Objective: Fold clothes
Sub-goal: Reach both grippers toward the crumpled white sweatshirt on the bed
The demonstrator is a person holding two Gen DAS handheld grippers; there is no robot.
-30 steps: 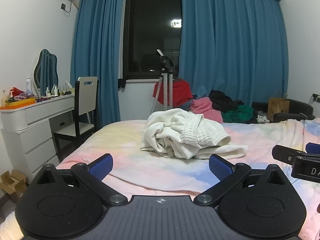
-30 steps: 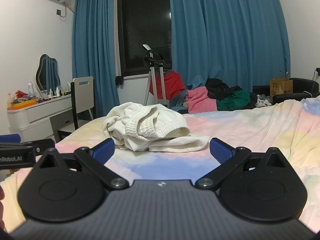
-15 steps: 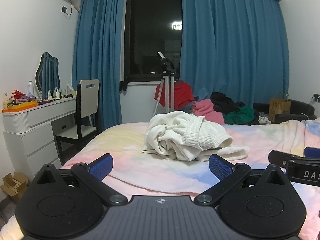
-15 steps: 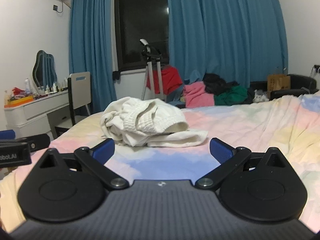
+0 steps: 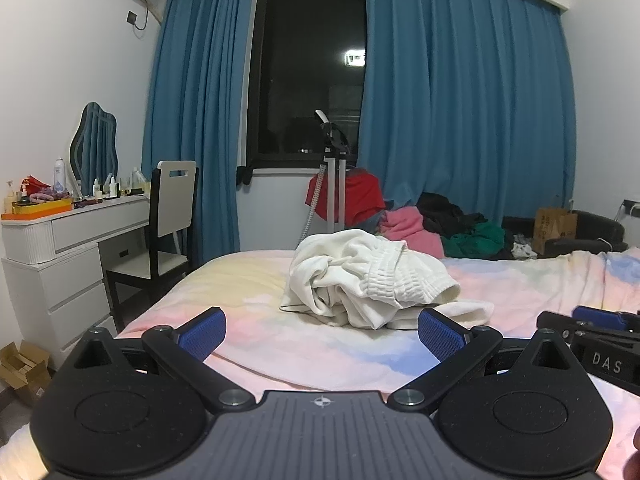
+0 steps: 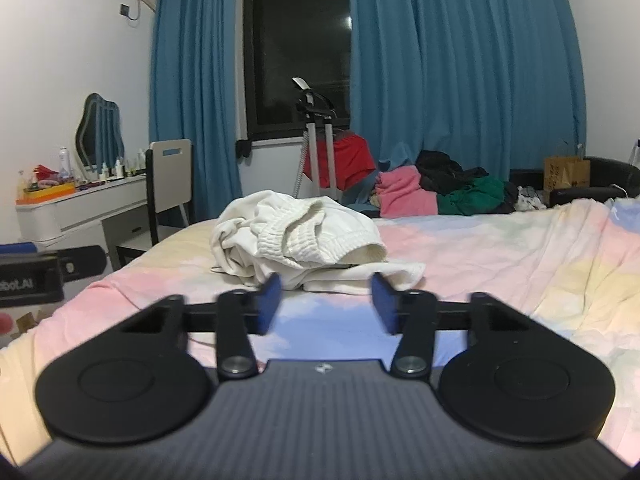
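Observation:
A crumpled white garment with a ribbed waistband lies in a heap on the pastel bedspread, ahead of both grippers. My left gripper hovers short of it, open, nothing between its blue pads. My right gripper also stops short of the heap; its jaws are closing, with a gap left and only air between the pads. The right gripper shows at the right edge of the left wrist view, and the left gripper at the left edge of the right wrist view.
A white dresser with bottles and a mirror stands at left, a chair beside it. Beyond the bed are a garment steamer, a pile of coloured clothes, a paper bag and blue curtains. Cardboard boxes sit on the floor.
The right gripper's jaws have swung inward from wide open to a narrow gap. The left gripper has stayed open and still. The garment has not moved.

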